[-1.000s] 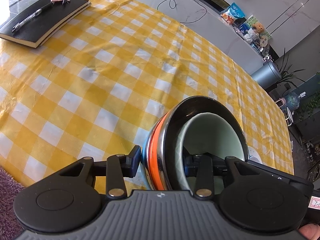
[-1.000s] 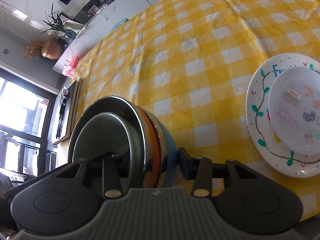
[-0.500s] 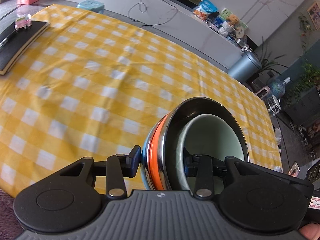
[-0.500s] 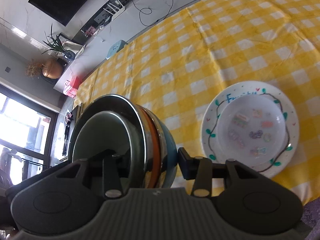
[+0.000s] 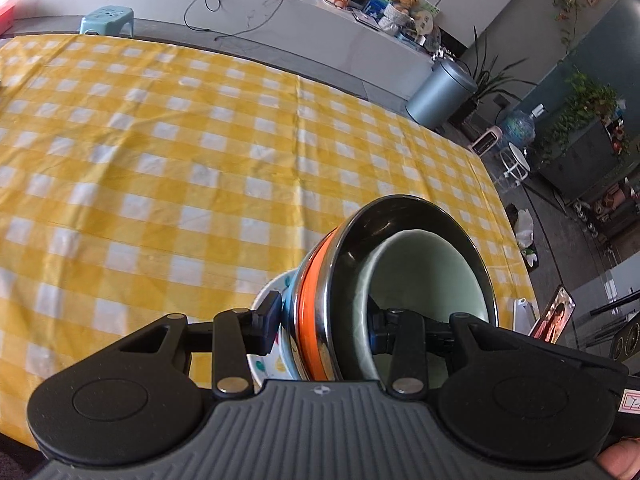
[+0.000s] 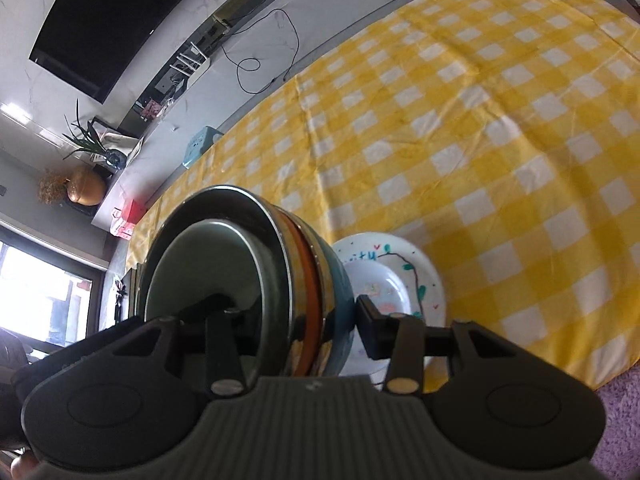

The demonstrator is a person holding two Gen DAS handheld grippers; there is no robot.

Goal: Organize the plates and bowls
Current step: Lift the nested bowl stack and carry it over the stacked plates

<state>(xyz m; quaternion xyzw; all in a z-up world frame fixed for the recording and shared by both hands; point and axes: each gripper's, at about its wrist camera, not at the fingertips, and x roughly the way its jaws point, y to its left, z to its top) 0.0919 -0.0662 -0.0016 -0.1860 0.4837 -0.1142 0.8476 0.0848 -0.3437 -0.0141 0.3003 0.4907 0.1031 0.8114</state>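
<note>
The left tool [image 5: 320, 322] and the right tool [image 6: 296, 320] each pinch one side of a stack of bowls [image 5: 396, 264], one finger inside the pale green inner bowl [image 6: 208, 264], one outside. The stack hangs tilted above a painted white plate [image 6: 404, 264] with a smaller plate on it, on the table [image 5: 160, 152] under a yellow checked cloth.

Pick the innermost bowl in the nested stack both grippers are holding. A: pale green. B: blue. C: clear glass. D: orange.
A: in the left wrist view the pale green bowl sits inside the steel bowl, with the orange bowl outside that, all clamped by the left gripper and the right gripper.
</note>
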